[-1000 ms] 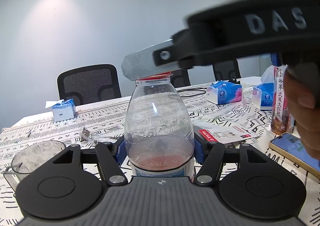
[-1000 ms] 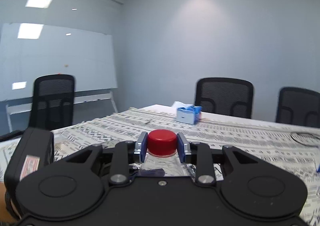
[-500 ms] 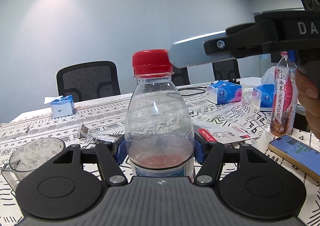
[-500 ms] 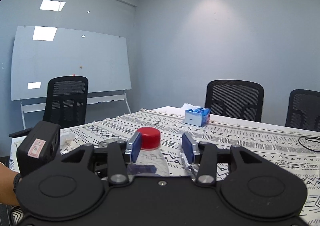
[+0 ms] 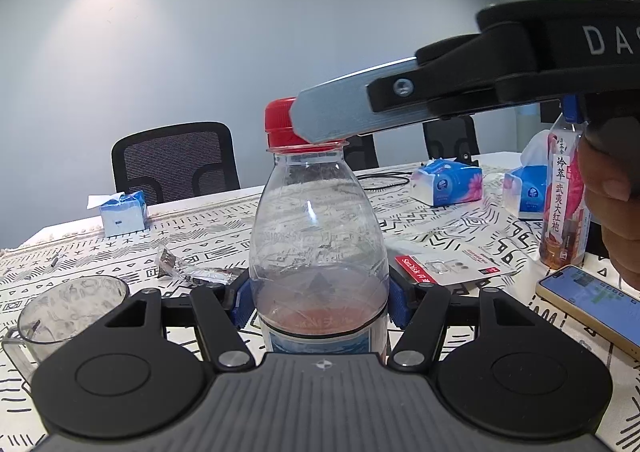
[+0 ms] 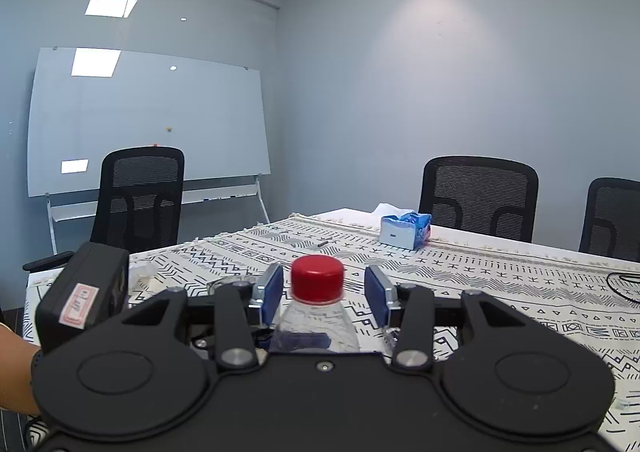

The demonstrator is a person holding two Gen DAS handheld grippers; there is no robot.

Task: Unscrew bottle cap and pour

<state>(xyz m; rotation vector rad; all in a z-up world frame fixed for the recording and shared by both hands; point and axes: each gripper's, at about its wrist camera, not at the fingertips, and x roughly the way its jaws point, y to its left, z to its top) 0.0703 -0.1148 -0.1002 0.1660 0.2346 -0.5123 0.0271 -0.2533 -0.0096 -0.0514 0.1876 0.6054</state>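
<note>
Red cap (image 6: 317, 278) still seated on clear bottle (image 5: 319, 252), upright, reddish liquid low inside. Left gripper (image 5: 319, 302) clamped on bottle body. Right gripper (image 6: 323, 294) astride cap, jaws just been opening, pads clear of cap both sides. Measuring cup (image 5: 66, 316) left of bottle; phone (image 5: 592, 306) right of it. Risk: regrip off-centre, pads slip on cap ridges; hard twist could turn bottle in left grip.

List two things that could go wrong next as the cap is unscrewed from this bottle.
1. The right tongs stand open around the red cap, pads clear of it; closing off-centre could slip on the cap.
2. The left tongs are clamped on the thin clear bottle; a hard twist might turn it and spill reddish liquid near the phone.
</note>
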